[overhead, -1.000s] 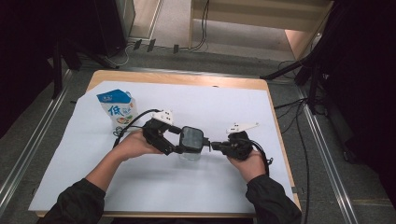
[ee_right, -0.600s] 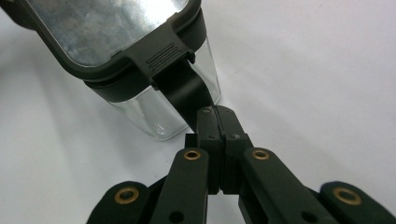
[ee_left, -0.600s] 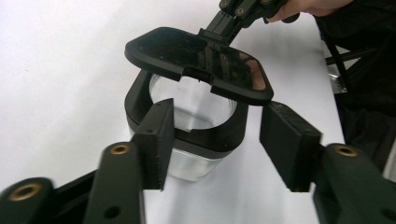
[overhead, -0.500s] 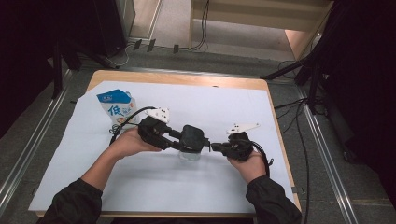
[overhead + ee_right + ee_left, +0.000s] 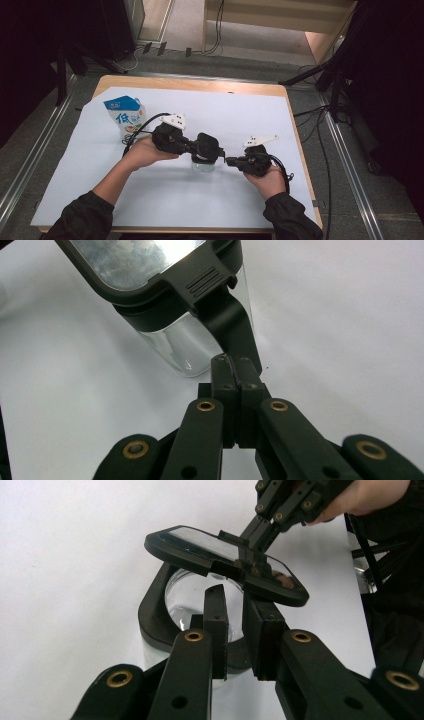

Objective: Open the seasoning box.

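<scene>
Both grippers met at a clear glass jar point(image 5: 202, 165) standing near the middle of the white sheet point(image 5: 310, 130) that covered the wooden table point(image 5: 200, 85) in the high view. From the left came the left gripper point(image 5: 212, 150), its black body lying over the jar's top, and from the right the right gripper point(image 5: 231, 161) reached in level, its tips at the jar's right side; at this range the exact contact was hard to make out. A blue-and-white carton point(image 5: 124, 116) stood well apart at the far left of the sheet, and a person's forearms in dark sleeves point(image 5: 82, 220) entered from the near edge. In the left gripper view, the left gripper point(image 5: 235, 630) had just been closing, and its jaws stood on either side of the near part of the jar's black collar point(image 5: 150, 615), the right one against it and the left with a thin gap showing, so it looked not quite clamped. Beyond them the jar's black-framed lid point(image 5: 200, 547) was tilted up above the open mouth, with the right gripper's linkage at its far side. In the right gripper view, the right gripper point(image 5: 235, 372) was clenched tight on the lid's black hinge arm point(image 5: 232, 325), below the ribbed tab, with the glass jar point(image 5: 175, 345) just left of it.
</scene>
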Tool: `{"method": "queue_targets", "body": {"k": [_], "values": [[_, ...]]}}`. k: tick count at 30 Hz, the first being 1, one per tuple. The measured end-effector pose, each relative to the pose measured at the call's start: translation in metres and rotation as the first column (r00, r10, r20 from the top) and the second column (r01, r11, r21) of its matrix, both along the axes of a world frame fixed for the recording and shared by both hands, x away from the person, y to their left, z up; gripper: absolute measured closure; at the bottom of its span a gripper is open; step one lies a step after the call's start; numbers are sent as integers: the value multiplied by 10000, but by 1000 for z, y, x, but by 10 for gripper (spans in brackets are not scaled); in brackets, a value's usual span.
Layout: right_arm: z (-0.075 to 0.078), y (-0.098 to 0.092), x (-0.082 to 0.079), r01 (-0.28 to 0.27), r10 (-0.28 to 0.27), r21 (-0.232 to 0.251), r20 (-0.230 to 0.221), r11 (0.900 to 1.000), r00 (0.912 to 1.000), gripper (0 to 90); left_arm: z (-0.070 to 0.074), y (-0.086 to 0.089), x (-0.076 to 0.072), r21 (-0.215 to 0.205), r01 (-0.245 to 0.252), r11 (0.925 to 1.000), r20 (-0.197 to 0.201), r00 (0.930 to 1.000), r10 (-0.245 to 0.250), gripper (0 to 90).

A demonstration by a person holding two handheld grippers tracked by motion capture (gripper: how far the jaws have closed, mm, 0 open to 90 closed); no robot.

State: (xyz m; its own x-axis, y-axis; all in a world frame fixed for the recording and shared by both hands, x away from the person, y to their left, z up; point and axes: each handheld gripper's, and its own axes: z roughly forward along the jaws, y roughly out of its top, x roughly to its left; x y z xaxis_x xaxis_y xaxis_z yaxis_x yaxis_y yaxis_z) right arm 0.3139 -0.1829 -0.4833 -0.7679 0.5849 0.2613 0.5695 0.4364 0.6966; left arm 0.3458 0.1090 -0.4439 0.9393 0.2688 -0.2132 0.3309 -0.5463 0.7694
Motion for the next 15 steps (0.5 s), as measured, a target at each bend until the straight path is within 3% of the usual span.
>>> {"method": "queue_targets", "body": {"k": [15], "values": [[-1, 0, 4, 187, -187, 102, 40, 9998, 9998, 900, 8, -30, 3, -141, 165, 9998, -107, 9998, -167, 828]]}}
